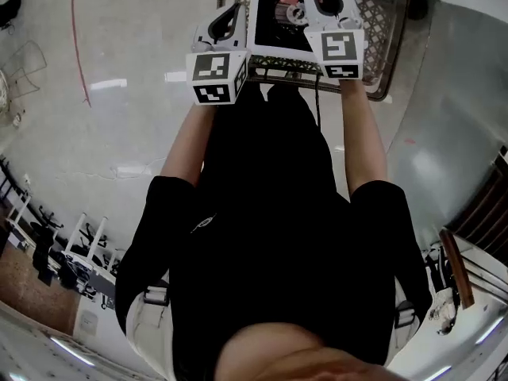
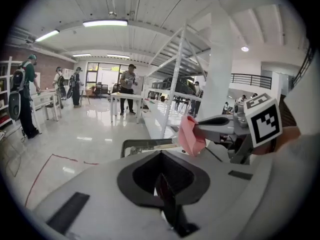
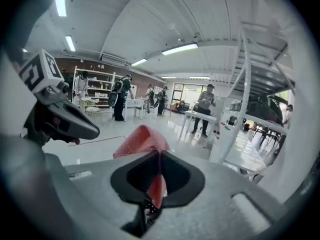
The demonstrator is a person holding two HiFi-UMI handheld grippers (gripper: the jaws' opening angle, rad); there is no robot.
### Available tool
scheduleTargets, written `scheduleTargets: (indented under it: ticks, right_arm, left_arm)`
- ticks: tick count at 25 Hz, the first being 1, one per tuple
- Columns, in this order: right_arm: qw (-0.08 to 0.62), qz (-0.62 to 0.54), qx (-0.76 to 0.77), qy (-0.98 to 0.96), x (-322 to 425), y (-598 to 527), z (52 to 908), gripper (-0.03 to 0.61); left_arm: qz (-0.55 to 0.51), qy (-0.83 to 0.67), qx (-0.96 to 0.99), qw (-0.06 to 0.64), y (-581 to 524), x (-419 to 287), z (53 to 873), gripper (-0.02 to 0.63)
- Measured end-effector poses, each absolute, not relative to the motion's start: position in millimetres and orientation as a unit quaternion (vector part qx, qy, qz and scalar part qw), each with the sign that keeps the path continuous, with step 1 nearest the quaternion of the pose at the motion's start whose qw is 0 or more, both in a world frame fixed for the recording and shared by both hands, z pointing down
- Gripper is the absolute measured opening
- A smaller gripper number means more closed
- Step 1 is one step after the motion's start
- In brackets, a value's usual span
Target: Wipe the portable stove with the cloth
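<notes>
Right gripper (image 3: 159, 156): I have its jaws pinching the pink cloth (image 3: 142, 139).
Left gripper (image 2: 161, 156): jaws pressed together, empty.
Portable stove (image 1: 274, 18): far, between both grippers; the right one is nearer, I judge.

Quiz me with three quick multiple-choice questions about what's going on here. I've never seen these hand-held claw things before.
1. Where is the cloth?
A. in the left gripper
B. in the right gripper
C. in neither

2. What colour is the cloth?
A. pinkish red
B. blue
C. white

3. How do the left gripper's jaws stand?
A. wide apart
B. together, empty
C. closed on the cloth

Answers:
1 B, the right gripper's jaws pinch the cloth.
2 A, both gripper views show that colour.
3 B, its own view shows them meeting on nothing.
</notes>
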State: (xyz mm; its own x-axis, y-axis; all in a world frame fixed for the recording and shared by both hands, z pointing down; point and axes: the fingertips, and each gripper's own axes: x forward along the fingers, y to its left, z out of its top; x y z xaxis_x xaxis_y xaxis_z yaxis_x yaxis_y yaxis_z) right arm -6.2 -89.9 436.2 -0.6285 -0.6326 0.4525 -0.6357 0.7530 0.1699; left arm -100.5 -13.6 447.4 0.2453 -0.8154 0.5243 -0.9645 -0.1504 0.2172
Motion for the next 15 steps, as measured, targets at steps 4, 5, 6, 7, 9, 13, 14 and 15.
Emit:
scheduleTargets:
  ticks: [4,5,6,7,9,13,14,15]
  right_arm:
    - [0.211,0.034,0.383,-0.899,39.1,-69.5,419.0,0.017]
    - [0.202,0.038,0.390,-0.898,50.8,-64.0,414.7,0.017]
    - [0.195,0.040,0.397,-0.896,63.0,-59.0,411.0,0.017]
    - [0.190,0.039,0.403,-0.894,75.6,-54.7,407.9,0.017]
    - [0.182,0.040,0.413,-0.891,101.8,-48.2,403.2,0.017]
    - [0.154,0.054,0.424,-0.891,146.0,-36.5,389.3,0.017]
    - [0.146,0.054,0.423,-0.892,154.4,-33.6,386.1,0.017]
    - [0.140,0.054,0.422,-0.894,161.9,-30.7,384.4,0.017]
  left_arm:
    - [0.140,-0.595,0.752,0.249,-13.0,-55.2,438.3,-0.002]
    - [0.139,-0.593,0.754,0.247,-11.6,-43.0,436.0,-0.002]
    - [0.139,-0.589,0.758,0.244,-10.5,-29.7,433.4,-0.002]
    - [0.139,-0.584,0.762,0.240,-9.9,-15.3,430.9,-0.002]
    - [0.139,-0.579,0.770,0.231,-9.8,13.6,425.9,-0.002]
    - [0.118,-0.594,0.767,0.212,-6.7,53.1,409.7,-0.002]
    - [0.110,-0.600,0.764,0.208,-5.1,59.9,405.4,-0.002]
    - [0.106,-0.607,0.761,0.204,-2.8,66.3,402.7,-0.002]
